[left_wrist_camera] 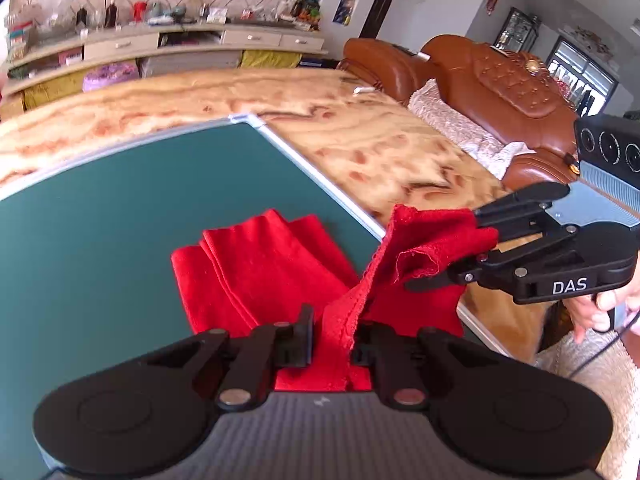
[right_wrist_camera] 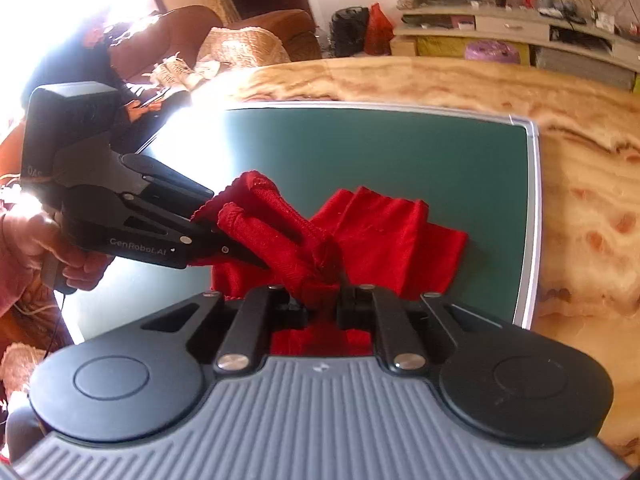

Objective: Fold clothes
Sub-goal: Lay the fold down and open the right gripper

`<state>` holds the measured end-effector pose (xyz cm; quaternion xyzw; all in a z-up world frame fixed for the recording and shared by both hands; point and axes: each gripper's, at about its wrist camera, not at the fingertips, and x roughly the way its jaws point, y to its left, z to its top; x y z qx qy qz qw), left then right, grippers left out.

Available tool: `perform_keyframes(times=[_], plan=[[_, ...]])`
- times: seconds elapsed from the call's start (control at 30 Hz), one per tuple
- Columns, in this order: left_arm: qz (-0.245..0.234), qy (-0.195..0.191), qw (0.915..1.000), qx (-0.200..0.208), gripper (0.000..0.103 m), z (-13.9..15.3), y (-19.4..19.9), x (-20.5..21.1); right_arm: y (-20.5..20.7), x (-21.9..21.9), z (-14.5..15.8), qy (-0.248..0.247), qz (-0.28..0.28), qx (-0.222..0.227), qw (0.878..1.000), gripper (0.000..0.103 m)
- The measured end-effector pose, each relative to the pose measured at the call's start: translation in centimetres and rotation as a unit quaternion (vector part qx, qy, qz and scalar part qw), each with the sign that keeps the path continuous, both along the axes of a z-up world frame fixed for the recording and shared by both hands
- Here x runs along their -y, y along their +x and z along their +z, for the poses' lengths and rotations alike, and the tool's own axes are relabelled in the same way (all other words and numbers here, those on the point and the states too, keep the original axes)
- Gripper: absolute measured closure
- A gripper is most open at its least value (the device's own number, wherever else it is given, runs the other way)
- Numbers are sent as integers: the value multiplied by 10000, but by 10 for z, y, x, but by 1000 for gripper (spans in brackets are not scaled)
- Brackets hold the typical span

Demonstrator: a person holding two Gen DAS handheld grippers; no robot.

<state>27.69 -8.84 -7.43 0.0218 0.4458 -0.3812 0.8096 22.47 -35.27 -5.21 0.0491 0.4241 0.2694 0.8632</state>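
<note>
A red knitted garment (left_wrist_camera: pixel 260 264) is partly lifted off the green mat (left_wrist_camera: pixel 100 220), its near edge stretched as a taut band between the left gripper (left_wrist_camera: pixel 332 336) and right gripper (right_wrist_camera: pixel 322 300), both pinched on cloth, the folded remainder lying beyond the jaws.

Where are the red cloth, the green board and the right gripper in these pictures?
red cloth (left_wrist_camera: pixel 256 264): left wrist view, on the flat part lying on the board.
green board (left_wrist_camera: pixel 100 220): left wrist view, on its bare surface.
right gripper (left_wrist_camera: pixel 448 248): left wrist view, between its fingertips, on the cloth.
</note>
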Motion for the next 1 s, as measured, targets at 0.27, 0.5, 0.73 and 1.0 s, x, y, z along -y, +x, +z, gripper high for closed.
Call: perform_keyframes(times=[0.27, 0.5, 0.73, 1.0], plan=[[421, 100, 9983, -403, 91, -49, 46, 0, 72, 20, -65, 500, -365, -789, 9950, 88], [1127, 281, 9932, -78, 25, -50, 48, -15, 87, 19, -83, 510, -696, -981, 9914, 79], [1481, 539, 9875, -14, 25, -58, 37, -20, 85, 30, -94, 889, -1199, -1185, 9817, 79], [1789, 296, 9834, -40, 27, -62, 33, -30, 74, 35, -91, 1413, -1471, -892, 9749, 89]])
